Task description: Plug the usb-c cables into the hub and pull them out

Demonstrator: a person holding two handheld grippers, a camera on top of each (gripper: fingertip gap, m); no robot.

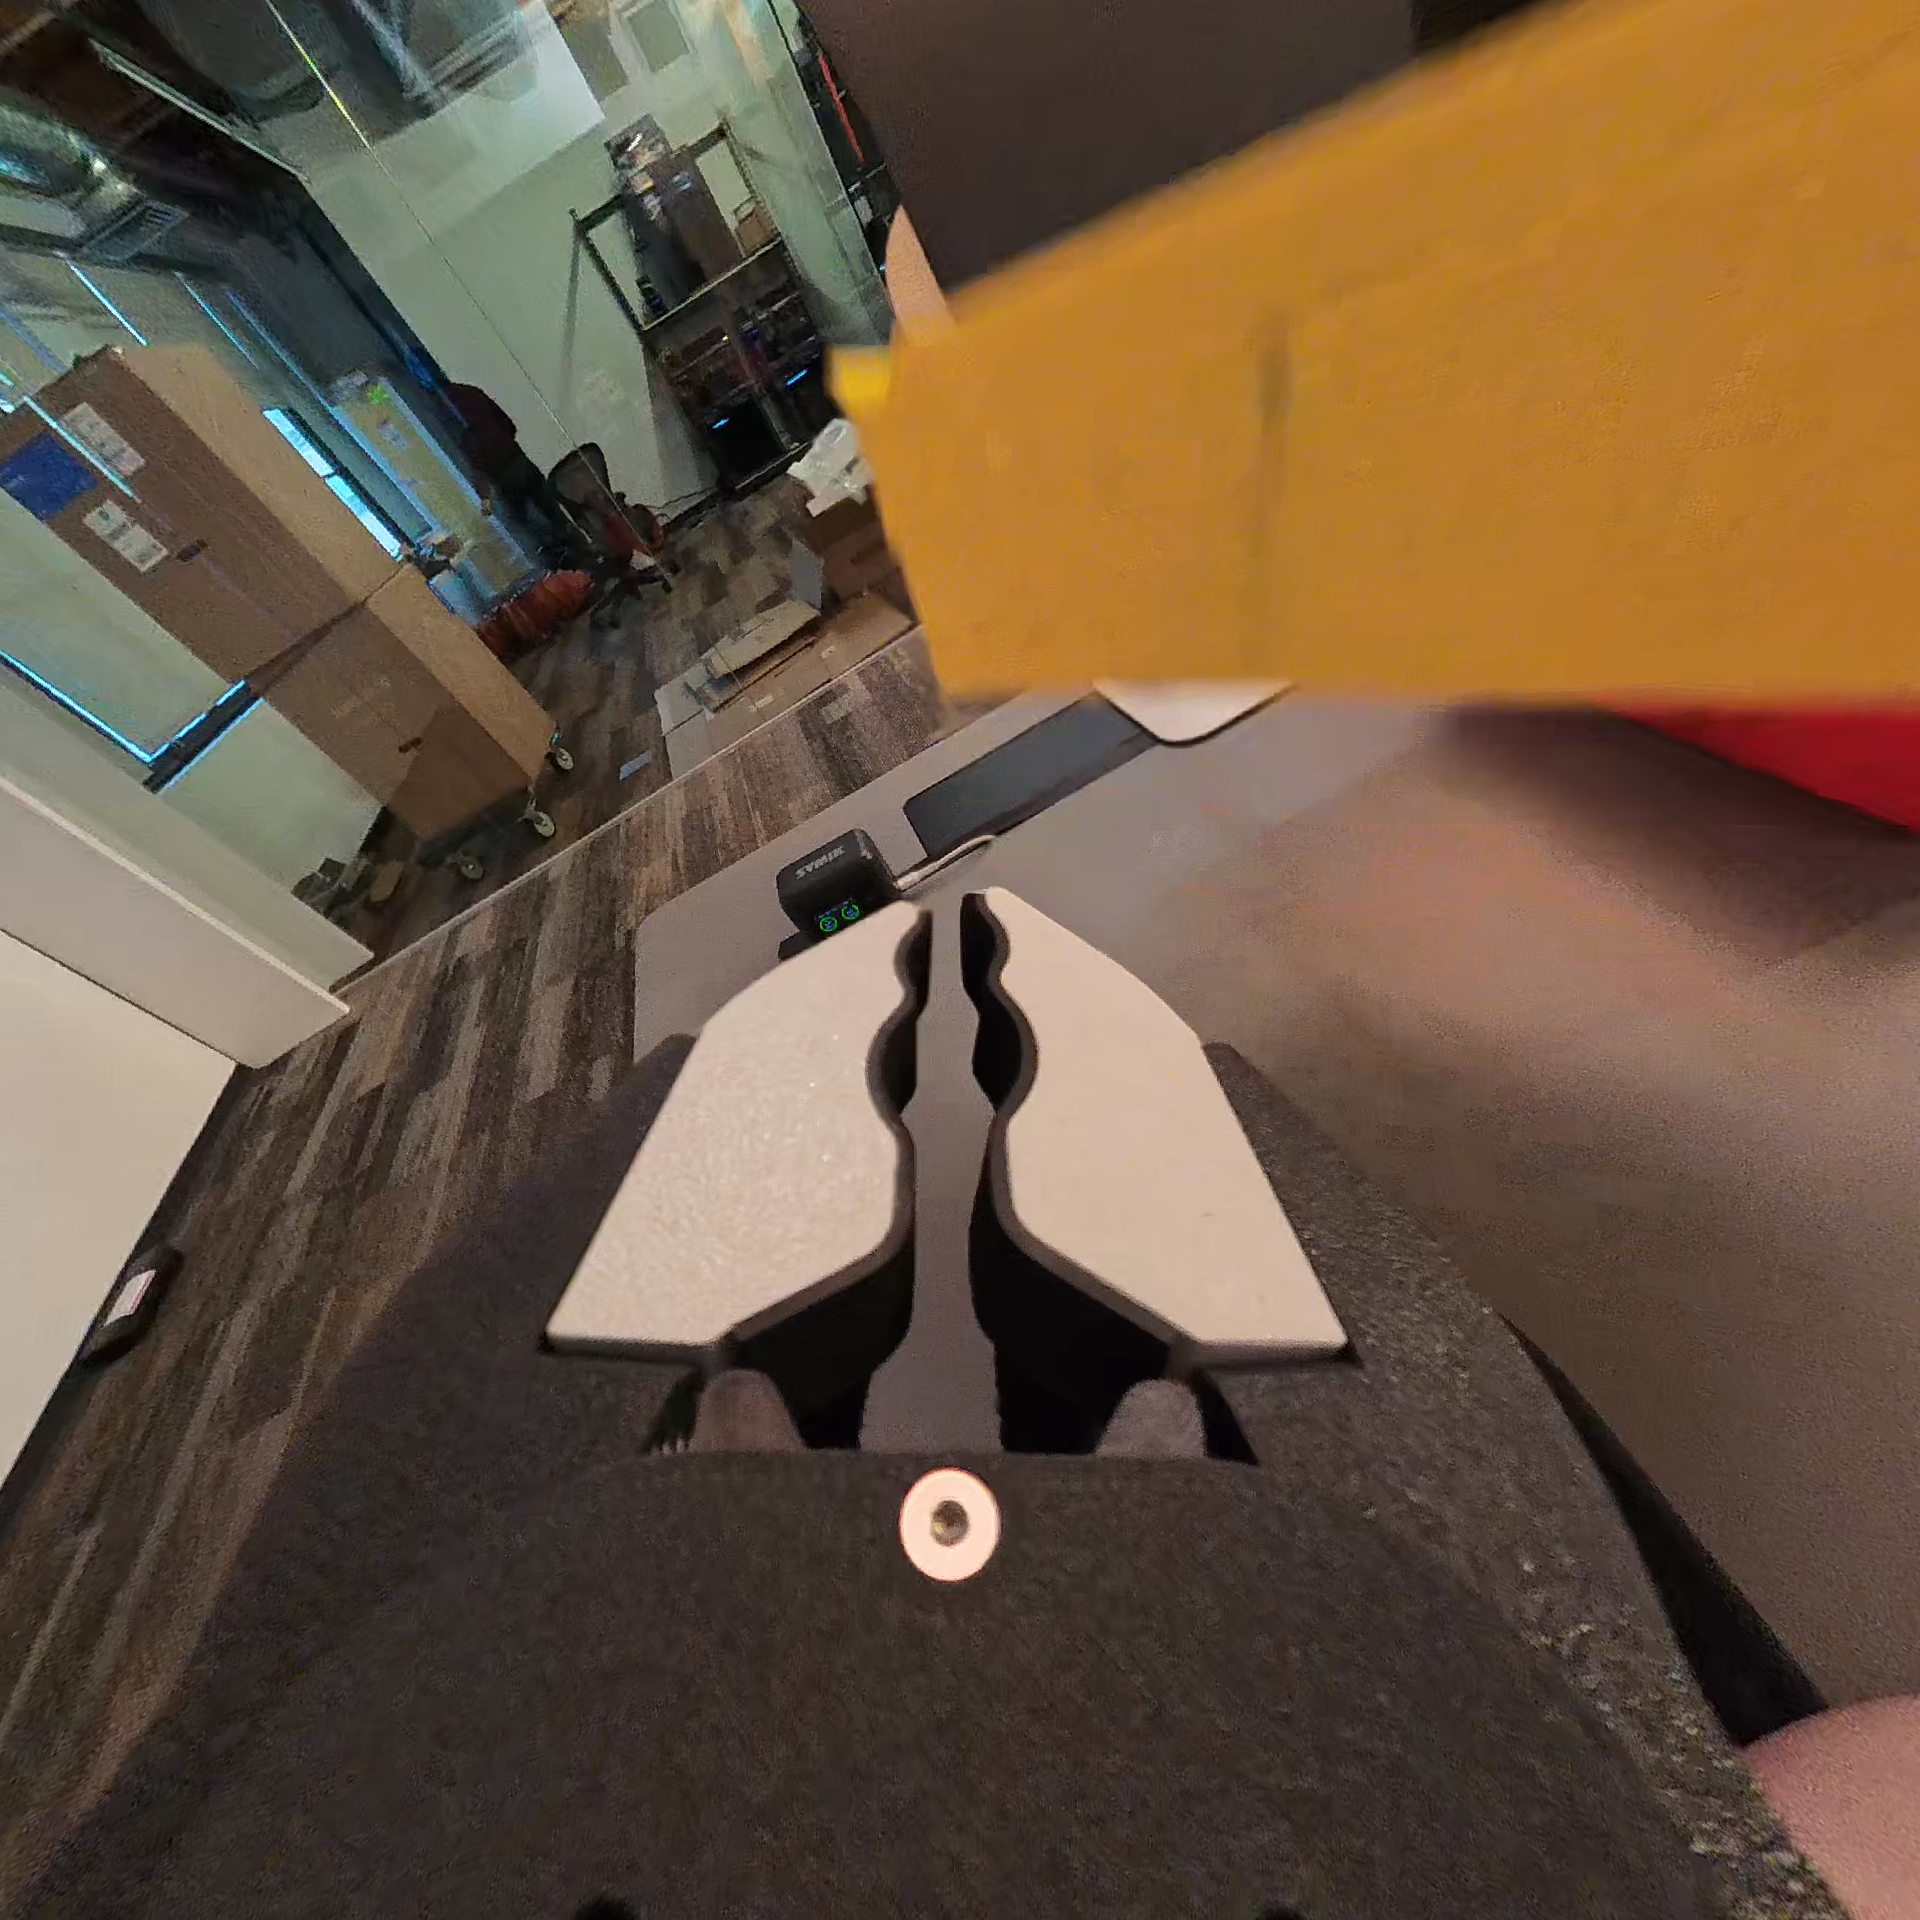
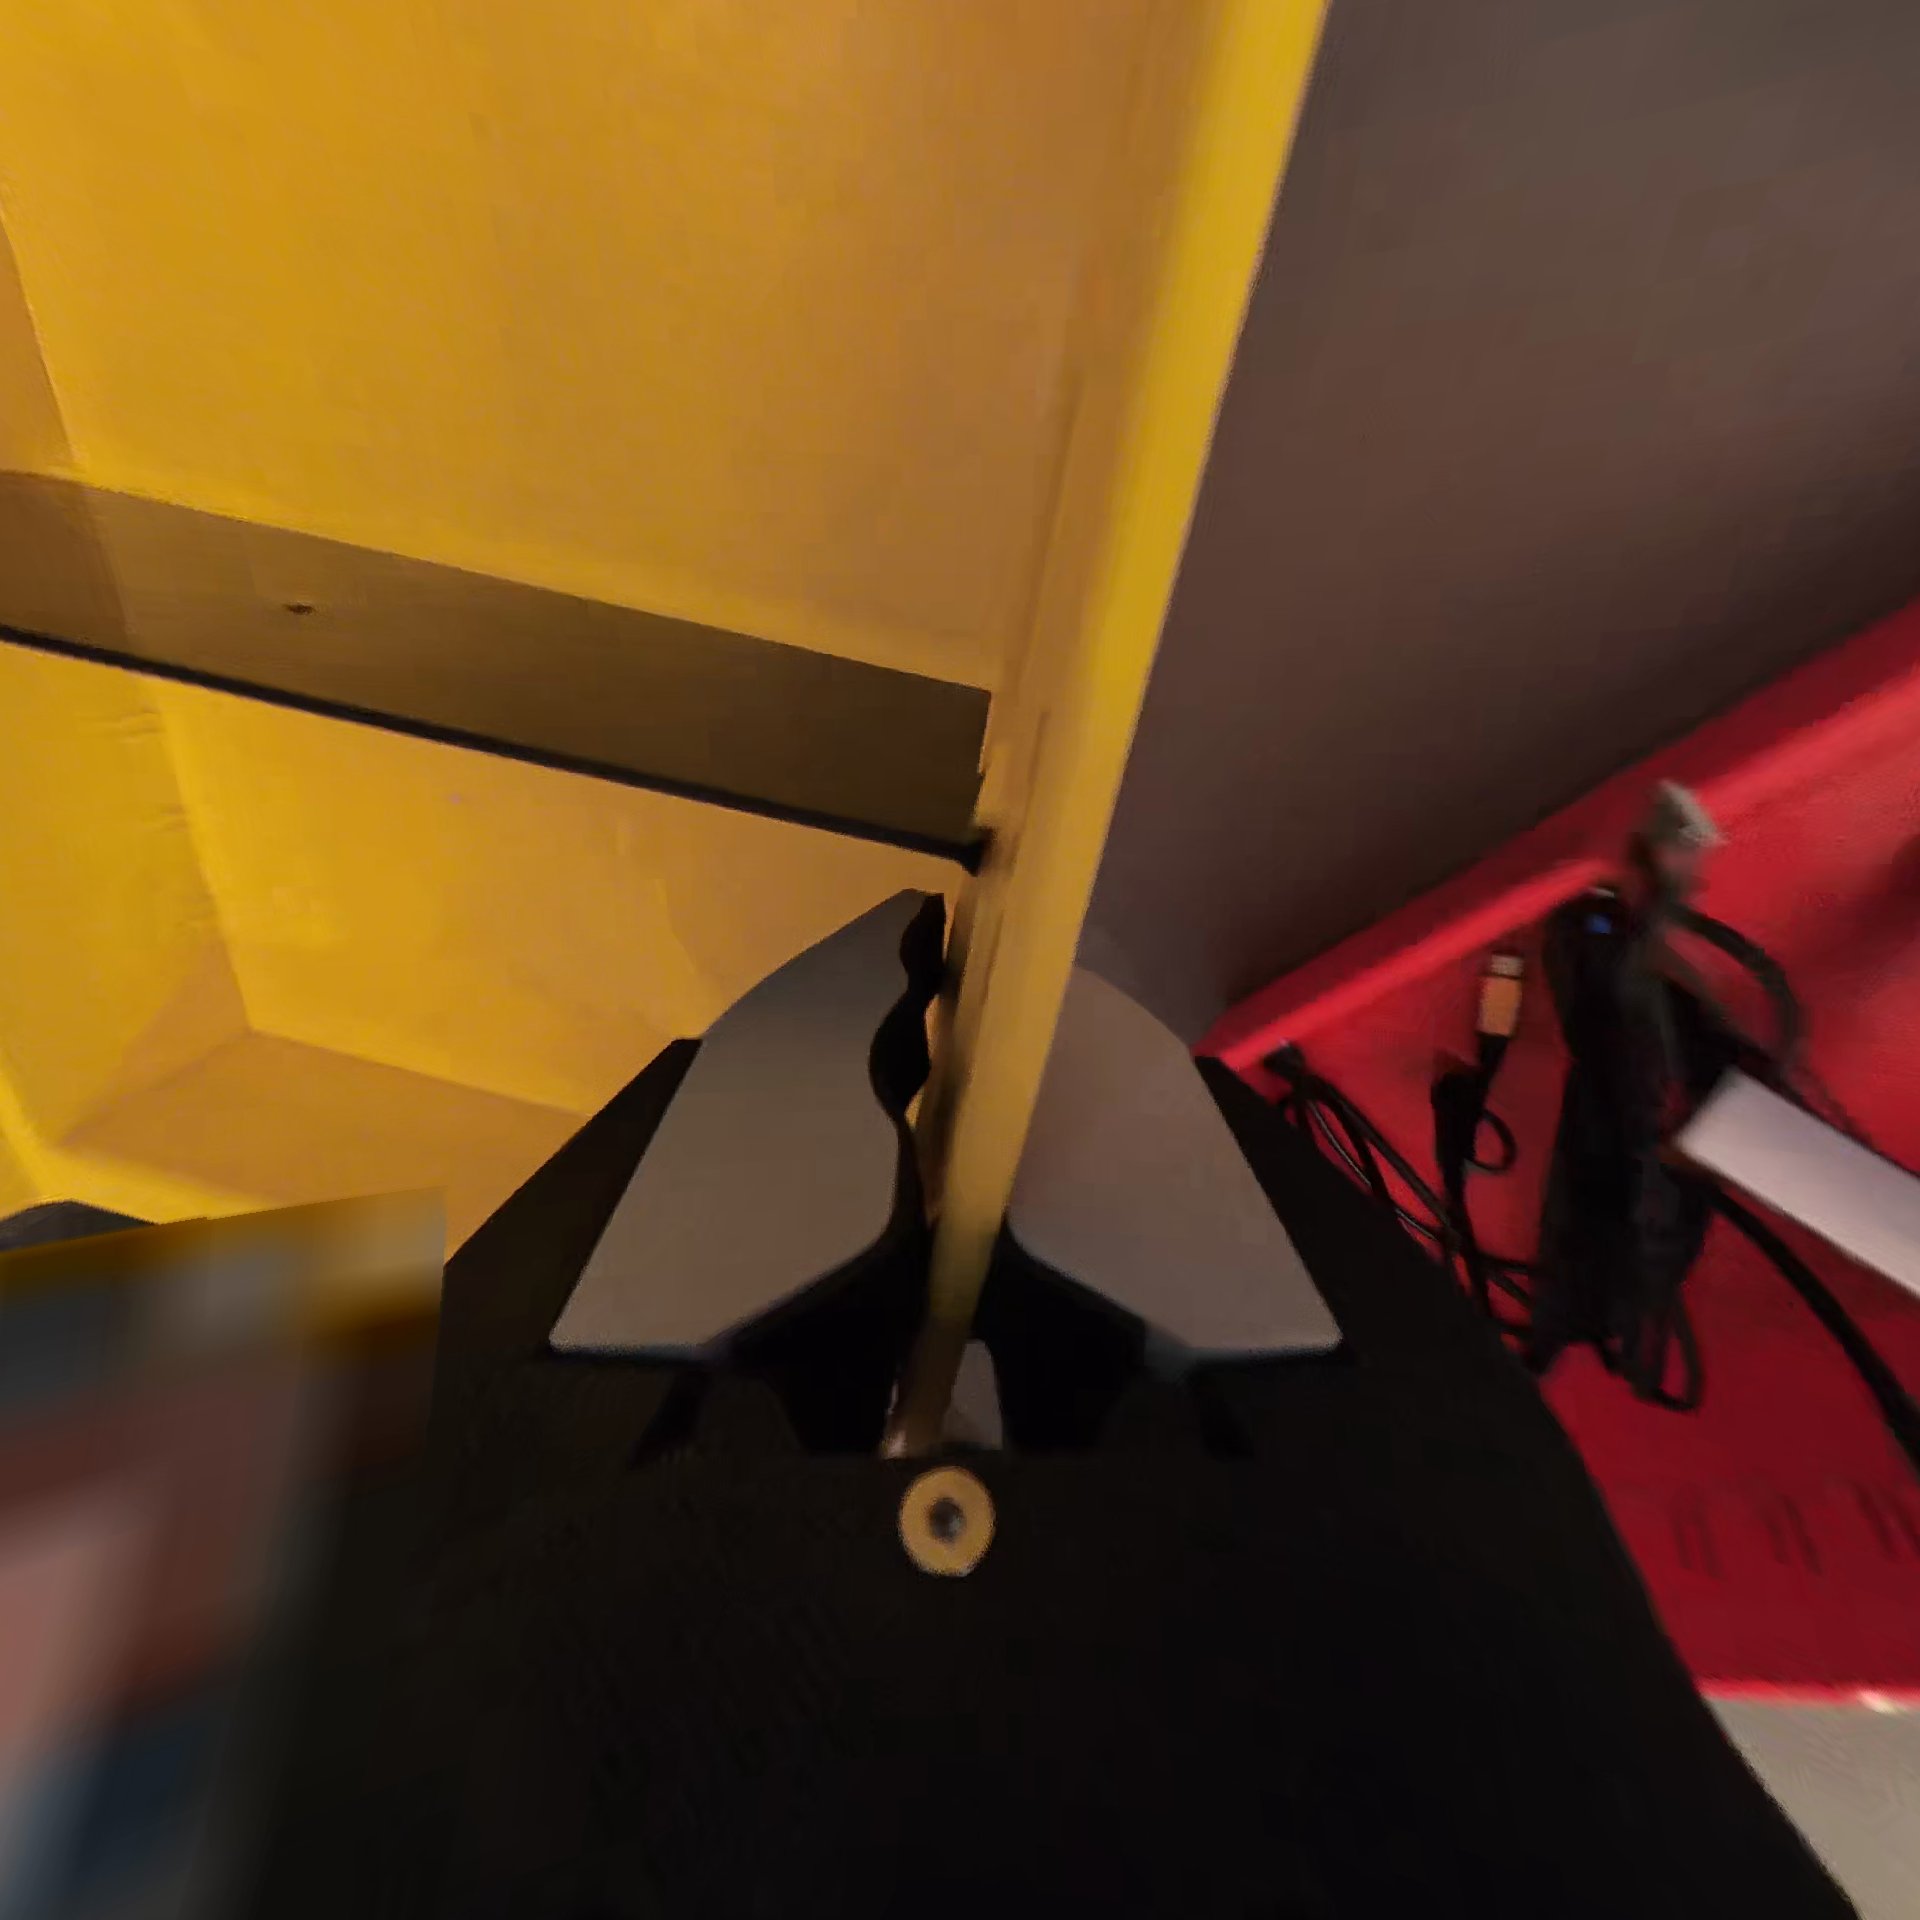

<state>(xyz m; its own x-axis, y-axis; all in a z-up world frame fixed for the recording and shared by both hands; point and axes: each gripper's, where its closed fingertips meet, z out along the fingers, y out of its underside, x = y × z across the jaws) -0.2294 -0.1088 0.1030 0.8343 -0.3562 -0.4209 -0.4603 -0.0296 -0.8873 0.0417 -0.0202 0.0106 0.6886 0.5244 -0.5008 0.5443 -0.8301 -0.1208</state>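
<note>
We note the right gripper [image 2: 971, 997] clamped on the side wall of a yellow box [image 2: 644, 312]: the wall runs edge-on between the two fingers [image 2: 790, 1122], the left pad pressed against its inner face, the right finger behind its outer face (that pad itself is hidden by the wall). Inside the box a dark flap [image 2: 499, 623] crosses from left to the gripped wall. To the right lies a red tray [image 2: 1766, 1538] on the grey table [image 2: 1558, 416], holding a tangle of black cables [image 2: 1621, 1122]; one plug with an orange tip [image 2: 1501, 1003] sticks up from it. A pale flat bar [image 2: 1808, 1174] lies across the cables; we cannot tell whether it is the hub.

The left gripper [image 1: 945, 914] hangs over the table [image 1: 1455, 1039], its fingers nearly together with a narrow slit between them and nothing in it. Just beyond its tips sits a small black device [image 1: 831, 883] with green lights. The yellow box [image 1: 1403, 416] fills the upper right, blurred.
</note>
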